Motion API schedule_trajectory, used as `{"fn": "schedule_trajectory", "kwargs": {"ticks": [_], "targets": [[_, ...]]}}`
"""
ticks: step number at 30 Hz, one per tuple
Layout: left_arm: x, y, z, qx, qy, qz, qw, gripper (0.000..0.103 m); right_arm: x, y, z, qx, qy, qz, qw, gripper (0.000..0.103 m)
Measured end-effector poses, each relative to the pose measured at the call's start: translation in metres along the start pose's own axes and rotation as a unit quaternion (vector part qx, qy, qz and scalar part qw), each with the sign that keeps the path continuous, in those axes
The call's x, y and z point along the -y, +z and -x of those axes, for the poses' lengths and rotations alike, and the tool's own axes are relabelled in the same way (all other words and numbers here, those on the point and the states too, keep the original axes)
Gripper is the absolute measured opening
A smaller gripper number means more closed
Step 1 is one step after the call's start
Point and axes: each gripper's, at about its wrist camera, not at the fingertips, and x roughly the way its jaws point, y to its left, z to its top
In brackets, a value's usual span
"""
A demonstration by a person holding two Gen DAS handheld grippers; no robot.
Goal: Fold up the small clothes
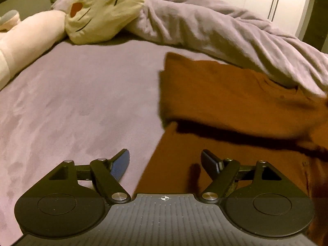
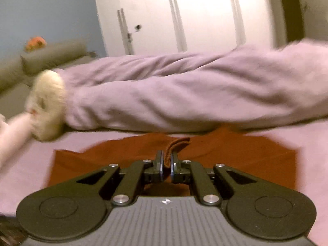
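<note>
A rust-orange garment lies on the lilac bed sheet, with its far part lifted and folded over so that it casts a dark shadow on the part below. My left gripper hovers open over the garment's left edge, nothing between its fingers. In the right wrist view the same garment spreads flat across the sheet. My right gripper is shut on a narrow hem strip of the garment, which rises out from between the pads.
A rumpled lilac duvet lies along the far side of the bed, right behind the garment. A cream plush toy with a drawn face rests at the far left beside a pink plush limb. White wardrobe doors stand beyond the bed.
</note>
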Motion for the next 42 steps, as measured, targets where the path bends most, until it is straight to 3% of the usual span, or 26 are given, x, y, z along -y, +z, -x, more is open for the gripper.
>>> {"fn": "schedule_trajectory", "kwargs": {"ticks": [3,6,9,10,11,13,16,19,22,24,25,27,29,33,42], "targets": [[0.010,0.010,-0.010,-0.009,-0.012,0.003,0.9999,0.082,0.038,-0.007,-0.003,-0.032,-0.042,-0.027,0.998,0.006],[0.021,0.016,-0.023,-0.019,-0.009,-0.005,0.9998,0.082,0.068,-0.017,-0.008,-0.056,-0.059,-0.068,0.994,0.004],[0.026,0.019,-0.030,-0.022,-0.001,-0.009,0.9997,0.082,0.092,-0.027,-0.015,-0.080,-0.025,-0.142,0.986,0.006],[0.027,0.020,-0.031,-0.024,0.000,-0.008,0.9997,0.082,0.098,-0.029,-0.018,-0.091,-0.010,-0.167,0.982,0.011],[0.028,0.019,-0.032,-0.027,0.001,-0.009,0.9996,0.082,0.105,-0.033,-0.019,-0.099,0.003,-0.195,0.976,0.023],[0.028,0.018,-0.034,-0.028,0.004,-0.012,0.9995,0.082,0.113,-0.038,-0.019,-0.104,0.030,-0.235,0.966,0.028],[0.027,0.016,-0.036,-0.029,0.012,-0.019,0.9993,0.085,0.116,-0.045,-0.017,-0.111,0.041,-0.248,0.962,0.032],[0.027,0.015,-0.037,-0.027,0.017,-0.019,0.9993,0.086,0.117,-0.050,-0.028,-0.124,0.077,-0.263,0.954,0.037],[0.028,0.015,-0.037,-0.027,0.020,-0.022,0.9992,0.086,0.108,-0.048,-0.041,-0.127,0.108,-0.255,0.953,0.036],[0.028,0.015,-0.037,-0.027,0.024,-0.026,0.9990,0.088,0.099,-0.043,-0.045,-0.129,0.107,-0.231,0.958,0.011],[0.028,0.015,-0.037,-0.026,0.027,-0.028,0.9989,0.089,0.093,-0.039,-0.045,-0.126,0.105,-0.213,0.963,0.006],[0.027,0.016,-0.037,-0.022,0.036,-0.031,0.9986,0.089,0.078,-0.029,-0.033,-0.089,0.067,-0.147,0.983,0.005],[0.026,0.018,-0.039,-0.020,0.044,-0.031,0.9984,0.089,0.067,-0.019,-0.014,-0.039,0.035,-0.089,0.995,0.004],[0.025,0.024,-0.043,-0.017,0.052,-0.026,0.9982,0.089,0.063,-0.010,0.009,0.019,-0.029,-0.030,0.999,0.004],[0.026,0.027,-0.046,-0.019,0.062,-0.026,0.9976,0.089,0.104,-0.029,0.005,-0.013,-0.074,-0.044,0.996,0.004]]}}
